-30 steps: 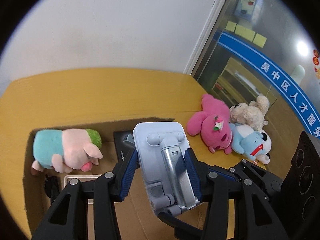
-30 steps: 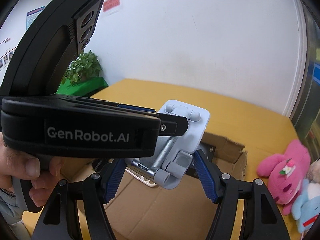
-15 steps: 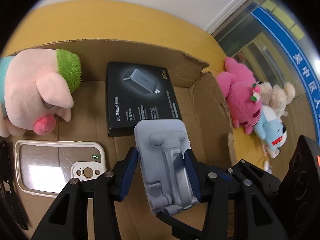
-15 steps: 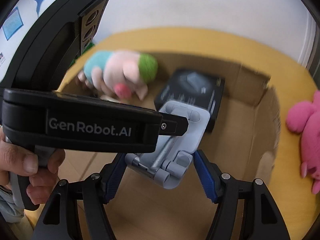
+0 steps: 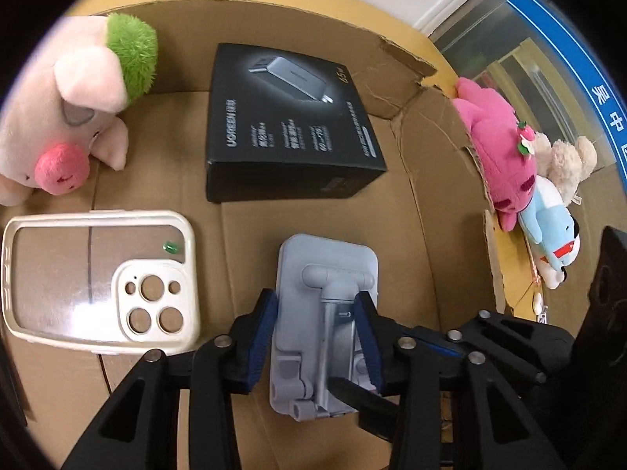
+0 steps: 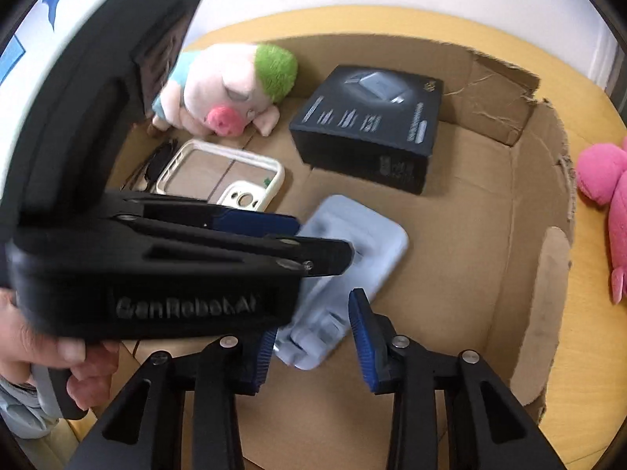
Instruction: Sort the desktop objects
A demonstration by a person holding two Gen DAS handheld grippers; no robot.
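A grey folding phone stand (image 5: 327, 274) hangs low inside the cardboard box (image 5: 439, 203), tilted across its floor. My left gripper (image 5: 319, 337) has its blue pads pressed on both sides of the stand and its jaws are still closing. In the right wrist view the stand (image 6: 352, 243) is blurred and its lower end lies between the pads of my right gripper (image 6: 313, 344). Those jaws are closing, with a thin gap showing at the right pad. The left tool's black housing (image 6: 117, 235) hides the stand's left part.
In the box lie a black charger carton (image 5: 290, 125), a cream phone case (image 5: 98, 278), a pink pig plush (image 5: 78, 98) and a dark tangled item (image 6: 153, 164). Outside on the yellow table sit a pink plush (image 5: 497, 137), a beige plush (image 5: 568, 156) and a blue-white one (image 5: 552, 235). A hand (image 6: 39, 352) holds the left tool.
Both grippers have sunk into the box and tipped downward, carrying the stand close to its floor. The right gripper's jaws have narrowed around the stand.
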